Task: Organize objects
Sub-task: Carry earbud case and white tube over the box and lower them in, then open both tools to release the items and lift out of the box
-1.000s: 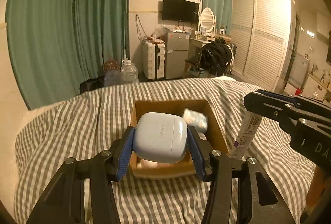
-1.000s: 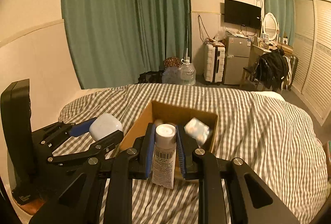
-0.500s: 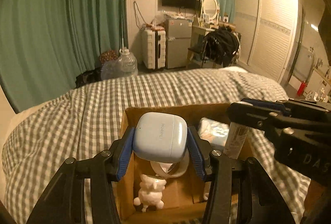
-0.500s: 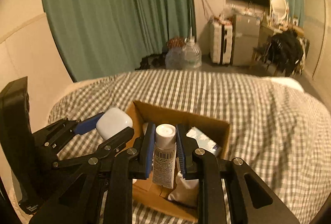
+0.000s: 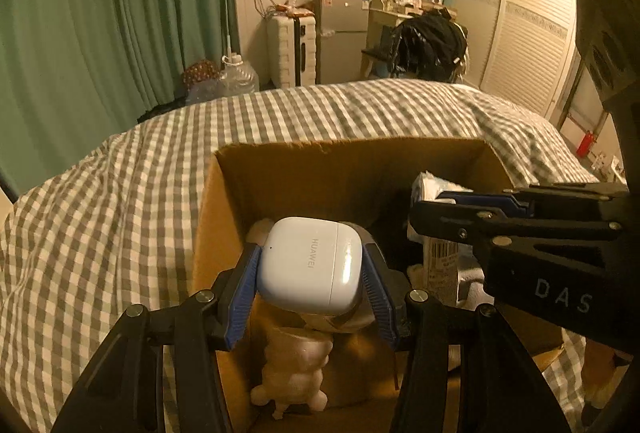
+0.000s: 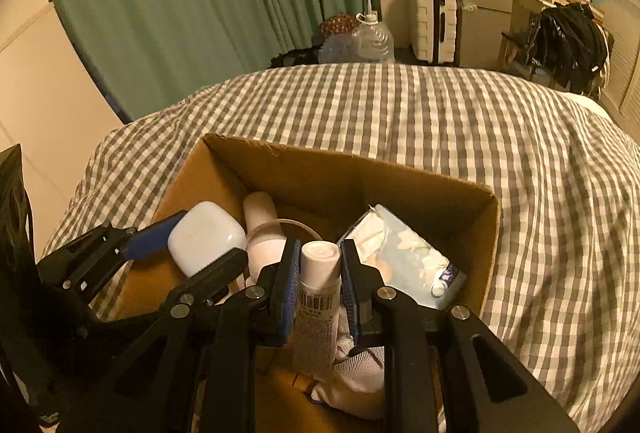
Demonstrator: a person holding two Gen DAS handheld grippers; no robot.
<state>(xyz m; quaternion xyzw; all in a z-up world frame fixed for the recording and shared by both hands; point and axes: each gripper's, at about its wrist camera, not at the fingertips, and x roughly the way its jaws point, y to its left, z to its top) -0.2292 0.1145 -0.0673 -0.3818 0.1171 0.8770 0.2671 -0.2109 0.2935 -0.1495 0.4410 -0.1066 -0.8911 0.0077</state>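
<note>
Cardboard box [image 6: 490, 233]: it is sitting open on the checked bedspread [image 6: 440, 121], so you are dropping both items in from above without lifting any flap.
Left gripper [image 5: 310, 275]: you are holding it over the left half of the box, its blue pads clamped on the flat sides of the white earbud case [image 5: 310, 265], a squeeze that is keeping the smooth shell from sliding out.
Earbud case position: it is hanging above the pale figurine [image 5: 294, 369] and the tape roll [image 5: 340, 319], not yet resting on anything.
Right gripper [image 6: 320, 285]: you are carrying it just beside the left one, fingers closed on the neck of the white tube [image 6: 318, 307] under its cap, so the barcoded body is dangling downward into the box.
Tube position: its lower end is reaching down beside the white mesh cloth [image 6: 356, 381]; whether it is touching I cannot tell.
Tissue pack [image 6: 404, 253]: it is leaning in the right corner, leaving the middle free for your two items.
Judgement: you are probably in the release step, and opening one hand at a time is looking safer with both tools this close.
</note>
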